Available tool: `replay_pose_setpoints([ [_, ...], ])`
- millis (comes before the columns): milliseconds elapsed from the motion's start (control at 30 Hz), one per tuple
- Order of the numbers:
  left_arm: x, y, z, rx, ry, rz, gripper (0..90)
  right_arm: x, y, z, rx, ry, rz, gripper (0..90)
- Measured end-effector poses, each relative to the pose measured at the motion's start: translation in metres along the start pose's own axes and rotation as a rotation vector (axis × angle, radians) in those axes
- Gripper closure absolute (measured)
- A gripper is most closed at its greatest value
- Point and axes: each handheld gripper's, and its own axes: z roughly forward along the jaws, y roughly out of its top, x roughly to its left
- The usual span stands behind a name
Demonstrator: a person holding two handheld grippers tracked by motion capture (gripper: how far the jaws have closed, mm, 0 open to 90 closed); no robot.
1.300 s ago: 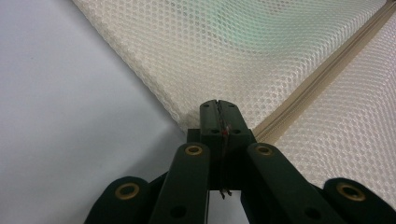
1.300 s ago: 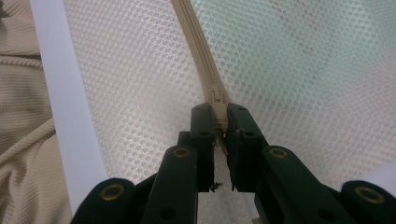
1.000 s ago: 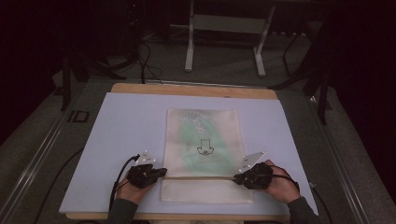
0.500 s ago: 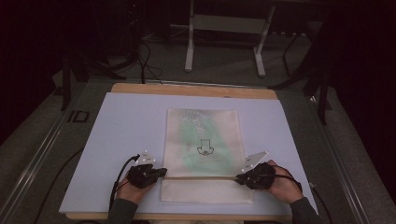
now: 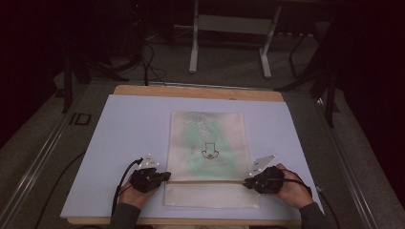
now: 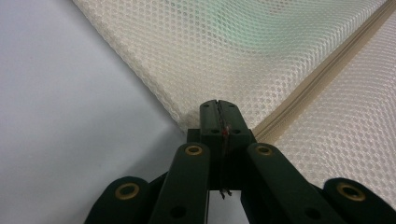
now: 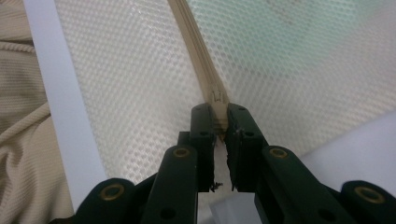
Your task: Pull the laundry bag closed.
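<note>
A cream mesh zip bag (image 5: 207, 138) lies flat on the pale board (image 5: 124, 129), with something green showing through its mesh. A beige zipper (image 5: 205, 182) runs across it near the front. My left gripper (image 5: 165, 176) is shut on the bag's left edge where the zipper ends; the left gripper view shows the jaws pressed together (image 6: 218, 105) on the mesh (image 6: 210, 46) beside the zipper (image 6: 327, 79). My right gripper (image 5: 248, 181) is at the zipper's right end, where its jaws (image 7: 217, 109) clamp the zipper tape (image 7: 196, 46).
The board rests on a wooden table (image 5: 191, 90) whose back edge shows. Metal stand legs (image 5: 193, 47) and cables (image 5: 148, 62) are on the floor behind. A beige ribbed garment (image 7: 18, 140) lies past the board's edge in the right gripper view.
The right hand and gripper have shifted slightly right and toward the near edge, staying on the zipper. The left gripper has held its place.
</note>
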Motion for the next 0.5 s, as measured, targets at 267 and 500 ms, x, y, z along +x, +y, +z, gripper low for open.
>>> replay_pose_setpoints([
  [267,0.000,0.000,0.000,-0.001,0.000,-0.003,89.5,-0.002,-0.010,-0.004,-0.006,0.000,0.026,82.4],
  [500,0.000,0.000,0.000,-0.001,0.000,-0.002,89.5,-0.003,-0.012,-0.006,0.001,0.000,0.029,82.4],
])
